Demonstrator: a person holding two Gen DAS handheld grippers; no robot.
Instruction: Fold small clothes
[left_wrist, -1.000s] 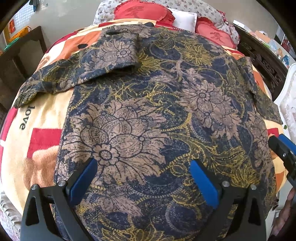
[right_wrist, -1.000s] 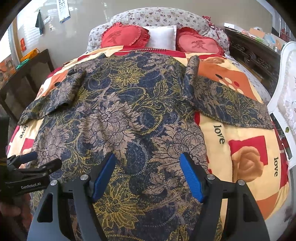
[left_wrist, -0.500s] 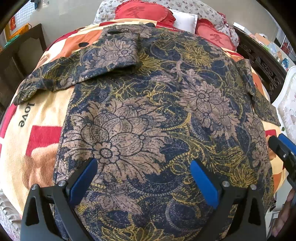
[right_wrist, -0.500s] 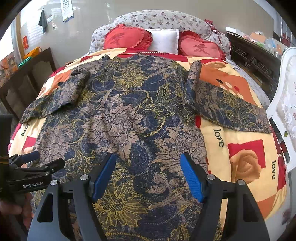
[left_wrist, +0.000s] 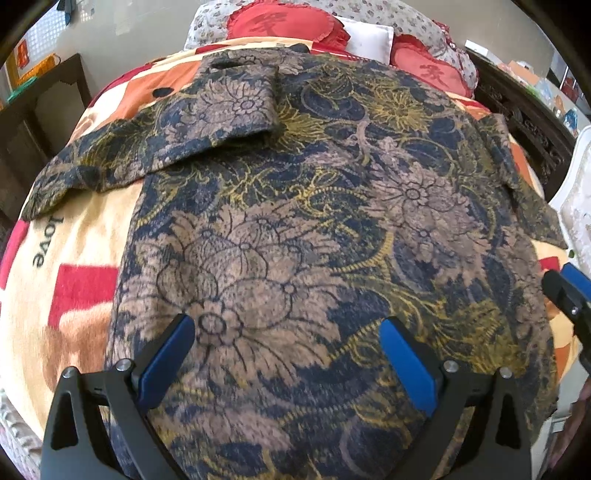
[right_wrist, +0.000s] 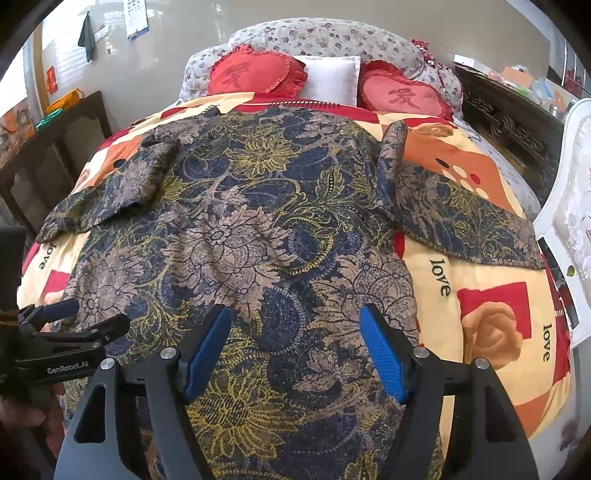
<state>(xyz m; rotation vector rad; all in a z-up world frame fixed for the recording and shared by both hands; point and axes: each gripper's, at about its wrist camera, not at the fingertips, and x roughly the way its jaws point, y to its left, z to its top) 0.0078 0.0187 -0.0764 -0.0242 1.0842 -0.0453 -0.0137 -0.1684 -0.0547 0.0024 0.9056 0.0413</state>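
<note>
Both grippers, left gripper (left_wrist: 284, 354) and right gripper (right_wrist: 295, 347), hover wide open and empty above the floral shirt (right_wrist: 240, 236). It lies spread flat on the blanket (right_wrist: 491, 295), sleeves out; folding looks barely begun.

Ahead of your right gripper (right_wrist: 295, 350) and left gripper (left_wrist: 286, 354), both spread wide, the flat shirt (right_wrist: 258, 229) leaves room above, but a white chair (right_wrist: 570, 221) crowds your right and a dark table (right_wrist: 55, 147) your left.
</note>
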